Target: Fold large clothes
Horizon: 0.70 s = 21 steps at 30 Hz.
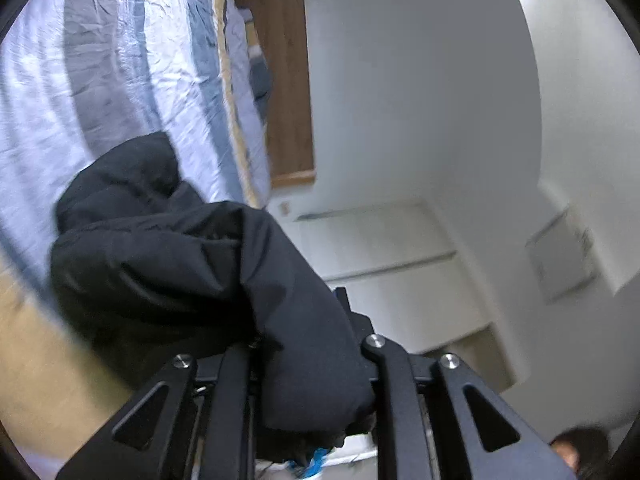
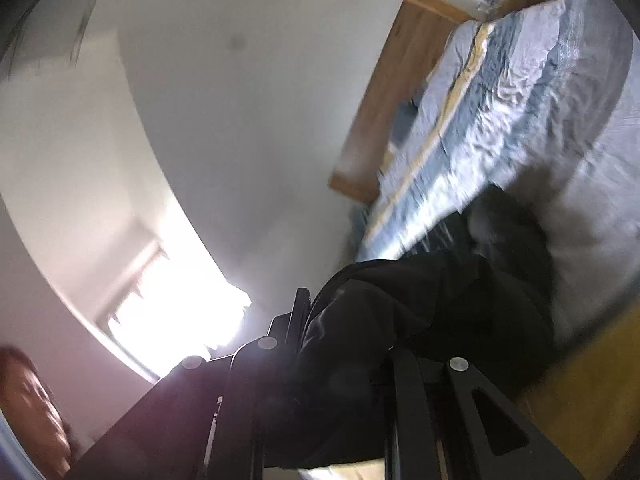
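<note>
Two corners pinched — left hand-held gripper [image 1: 316, 364] and right hand-held gripper [image 2: 340, 360] both clamped on the black coat [image 1: 168, 264], hanging over the bed [image 1: 120, 60]. Looked puffy, soft, probably slippery — grab seams, not padding.

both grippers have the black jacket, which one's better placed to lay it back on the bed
Neither clearly: left gripper and right gripper each clamp the black jacket, which trails onto the striped bed.

- Soft, even daylight in the left wrist view; the white wall [image 1: 420, 80] is smeared by motion blur.
- In the right wrist view, a window [image 2: 176, 312] blows out to glare.
- Fisheye bending and dark vignette ring both views.
</note>
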Each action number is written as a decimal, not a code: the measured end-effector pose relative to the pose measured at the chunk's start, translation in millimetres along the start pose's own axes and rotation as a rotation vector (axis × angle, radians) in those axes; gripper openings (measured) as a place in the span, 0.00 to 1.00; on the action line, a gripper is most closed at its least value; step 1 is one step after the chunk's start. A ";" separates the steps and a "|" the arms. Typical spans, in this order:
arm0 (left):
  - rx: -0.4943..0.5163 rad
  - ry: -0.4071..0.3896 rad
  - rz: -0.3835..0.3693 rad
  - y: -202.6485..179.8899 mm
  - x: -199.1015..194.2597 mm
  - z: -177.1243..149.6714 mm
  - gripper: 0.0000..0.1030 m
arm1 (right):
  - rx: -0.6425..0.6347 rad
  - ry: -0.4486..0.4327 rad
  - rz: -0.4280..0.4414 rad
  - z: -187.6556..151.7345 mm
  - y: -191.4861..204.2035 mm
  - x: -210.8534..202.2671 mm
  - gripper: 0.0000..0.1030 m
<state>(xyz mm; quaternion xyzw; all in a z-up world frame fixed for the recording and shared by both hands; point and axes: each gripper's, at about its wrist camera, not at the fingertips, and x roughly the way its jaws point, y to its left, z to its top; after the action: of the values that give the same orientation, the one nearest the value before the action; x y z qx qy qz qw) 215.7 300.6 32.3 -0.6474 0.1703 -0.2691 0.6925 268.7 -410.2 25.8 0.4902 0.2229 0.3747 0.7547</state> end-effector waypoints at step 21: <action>0.014 0.004 0.513 177.6 261.7 227.5 0.16 | 0.191 -0.104 -0.554 143.4 -191.7 234.3 0.14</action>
<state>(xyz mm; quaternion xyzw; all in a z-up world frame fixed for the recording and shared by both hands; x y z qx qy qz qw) 584.3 331.4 -90.1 -0.5777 0.3283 -0.0873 0.7422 581.4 -354.4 -80.6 0.4983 0.3435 0.1061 0.7890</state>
